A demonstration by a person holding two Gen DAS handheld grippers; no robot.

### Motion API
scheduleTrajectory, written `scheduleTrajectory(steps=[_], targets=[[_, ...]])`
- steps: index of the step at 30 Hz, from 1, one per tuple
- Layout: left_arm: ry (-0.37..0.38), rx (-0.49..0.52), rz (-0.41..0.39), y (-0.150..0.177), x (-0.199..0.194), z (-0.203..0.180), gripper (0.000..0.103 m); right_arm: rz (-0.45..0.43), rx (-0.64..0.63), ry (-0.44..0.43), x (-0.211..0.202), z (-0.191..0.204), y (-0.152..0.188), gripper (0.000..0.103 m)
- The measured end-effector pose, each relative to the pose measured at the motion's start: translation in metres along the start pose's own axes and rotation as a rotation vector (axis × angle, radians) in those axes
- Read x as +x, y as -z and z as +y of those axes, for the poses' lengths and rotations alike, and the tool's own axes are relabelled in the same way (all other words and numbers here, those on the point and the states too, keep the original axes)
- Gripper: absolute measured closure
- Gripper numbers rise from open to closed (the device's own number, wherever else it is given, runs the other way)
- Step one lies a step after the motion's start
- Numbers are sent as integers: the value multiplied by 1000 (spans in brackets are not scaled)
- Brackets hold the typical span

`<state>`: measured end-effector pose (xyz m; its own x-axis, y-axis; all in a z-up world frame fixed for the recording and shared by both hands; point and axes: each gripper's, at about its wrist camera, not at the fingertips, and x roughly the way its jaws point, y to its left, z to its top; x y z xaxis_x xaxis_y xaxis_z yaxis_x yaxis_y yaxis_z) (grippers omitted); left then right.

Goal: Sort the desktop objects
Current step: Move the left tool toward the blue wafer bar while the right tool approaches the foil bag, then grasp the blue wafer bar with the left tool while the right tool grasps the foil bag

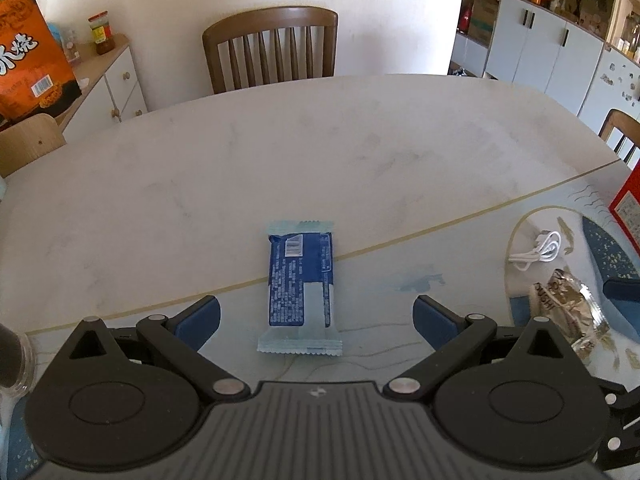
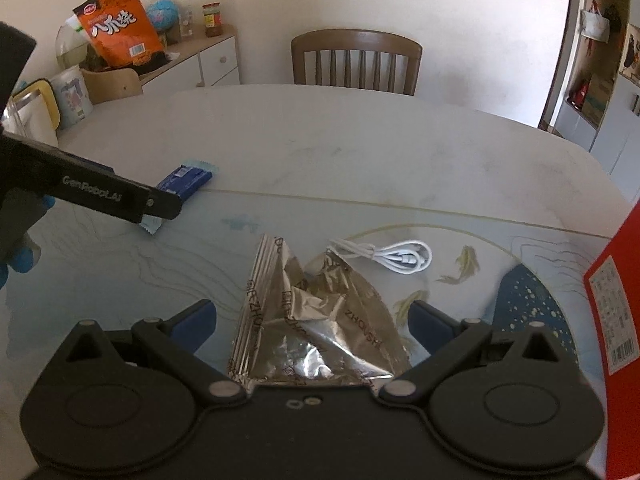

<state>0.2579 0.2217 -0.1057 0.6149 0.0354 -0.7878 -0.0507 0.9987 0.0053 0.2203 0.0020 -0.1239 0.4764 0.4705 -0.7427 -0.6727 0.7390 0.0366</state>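
A blue snack packet [image 1: 301, 284] with a barcode lies flat on the table, lengthwise between the open fingers of my left gripper [image 1: 316, 320], its near end just inside the fingertips. In the right wrist view the same packet [image 2: 187, 180] shows at far left, partly behind the left gripper's arm [image 2: 100, 196]. A crumpled silver foil bag [image 2: 316, 320] lies between the wide-open fingers of my right gripper [image 2: 312, 320]; it also appears in the left wrist view [image 1: 568, 308]. A coiled white cable [image 2: 396, 258] rests just beyond the foil bag.
A red box [image 2: 616, 320] stands at the right edge. An orange snack bag [image 2: 120, 28] and a jar [image 2: 212, 20] sit on a white sideboard at the back left. A wooden chair [image 2: 356, 60] stands behind the pale table [image 2: 360, 152]. A dark jar [image 1: 12, 360] sits near left.
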Motion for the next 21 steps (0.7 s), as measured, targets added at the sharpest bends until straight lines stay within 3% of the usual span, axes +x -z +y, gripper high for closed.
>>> scheduleTrajectory(steps=[16,21], targets=[[-19,-13,24,2,35,8,0,57,-19,22,28,3,6,0],[-32,-22,-2,6,39,13,0,65,-20,19,32,3,9,0]])
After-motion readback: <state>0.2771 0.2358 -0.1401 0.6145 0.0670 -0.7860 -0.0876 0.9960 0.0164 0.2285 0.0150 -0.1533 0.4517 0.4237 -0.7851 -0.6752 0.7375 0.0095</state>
